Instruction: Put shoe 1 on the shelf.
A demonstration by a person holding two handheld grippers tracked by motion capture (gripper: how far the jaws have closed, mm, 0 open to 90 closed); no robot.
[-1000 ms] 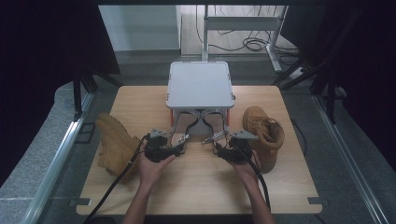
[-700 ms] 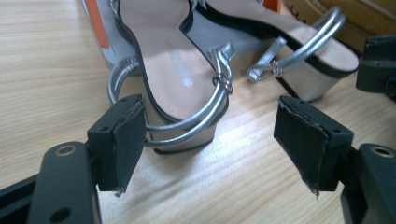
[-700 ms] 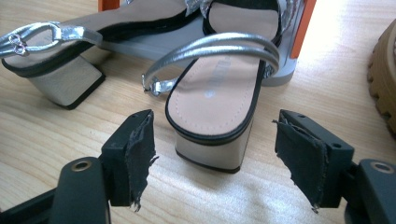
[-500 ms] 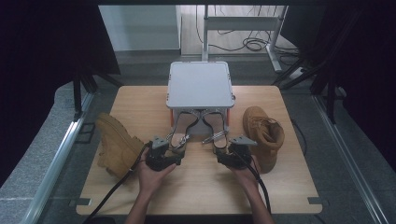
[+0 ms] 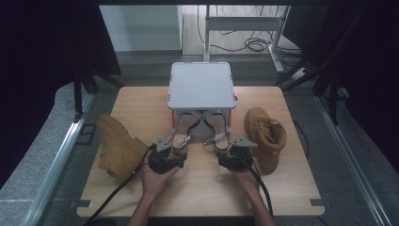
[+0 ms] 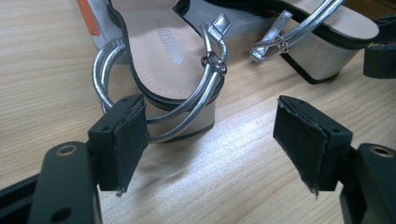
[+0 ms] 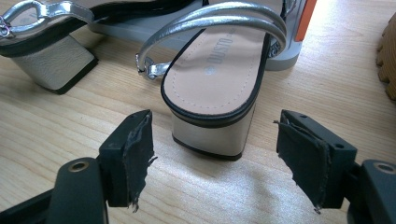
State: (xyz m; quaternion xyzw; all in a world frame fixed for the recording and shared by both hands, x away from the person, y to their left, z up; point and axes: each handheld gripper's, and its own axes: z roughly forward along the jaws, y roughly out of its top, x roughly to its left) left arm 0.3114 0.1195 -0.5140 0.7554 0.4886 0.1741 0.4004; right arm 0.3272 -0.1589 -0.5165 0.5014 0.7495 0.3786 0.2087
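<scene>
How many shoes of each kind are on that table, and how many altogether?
Silver sandals: 2, left sandal, right sandal
Tan boots: 2, left boot, right boot
Total: 4 shoes

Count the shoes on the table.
4: tan boot on its side at left, tan boot upright at right, two silver sandals mid-table, toes under the grey box.
</scene>
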